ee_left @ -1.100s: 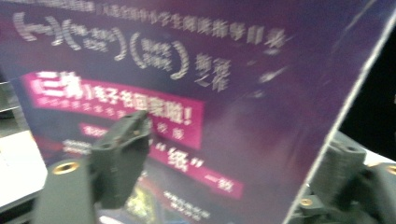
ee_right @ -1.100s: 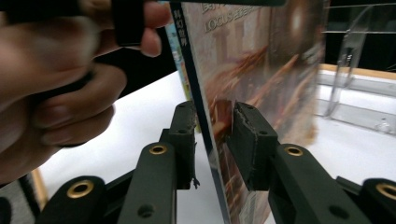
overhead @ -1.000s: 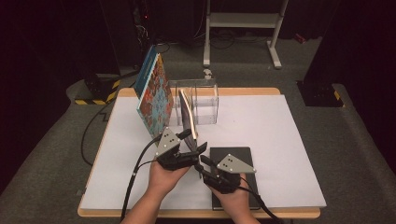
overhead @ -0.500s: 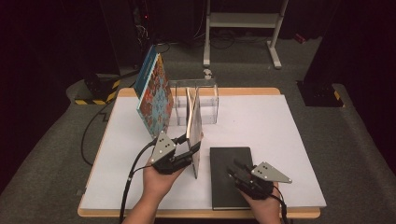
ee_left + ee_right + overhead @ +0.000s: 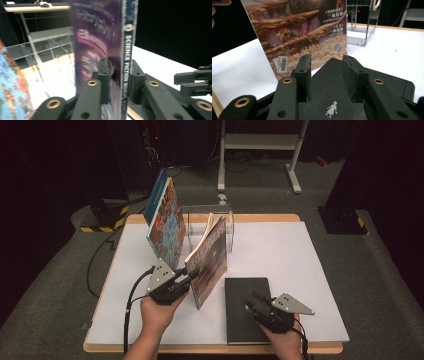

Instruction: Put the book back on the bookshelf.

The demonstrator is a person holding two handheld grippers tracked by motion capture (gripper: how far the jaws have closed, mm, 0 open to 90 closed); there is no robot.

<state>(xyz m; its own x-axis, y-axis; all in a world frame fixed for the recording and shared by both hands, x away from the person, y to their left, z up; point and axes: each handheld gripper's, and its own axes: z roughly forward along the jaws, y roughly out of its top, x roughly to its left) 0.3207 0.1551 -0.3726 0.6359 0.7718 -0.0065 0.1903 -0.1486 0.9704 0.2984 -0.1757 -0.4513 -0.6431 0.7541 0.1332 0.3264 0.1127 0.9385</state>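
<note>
We note the left gripper has just been closing its jaws on the spine of the magazine — pads now clamped on it, one each side. The magazine stands upright on the white table, between the colourful book and the black book; purple cover, spine reading "SCIENCE FICTION WORLD", back showing a reddish landscape with a barcode. The right gripper hovers over the black book — jaws apart, holding nothing.

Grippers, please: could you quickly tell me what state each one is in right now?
Left gripper: has just closed on the upright magazine.
Right gripper: open over the black book, gripping nothing.
</note>
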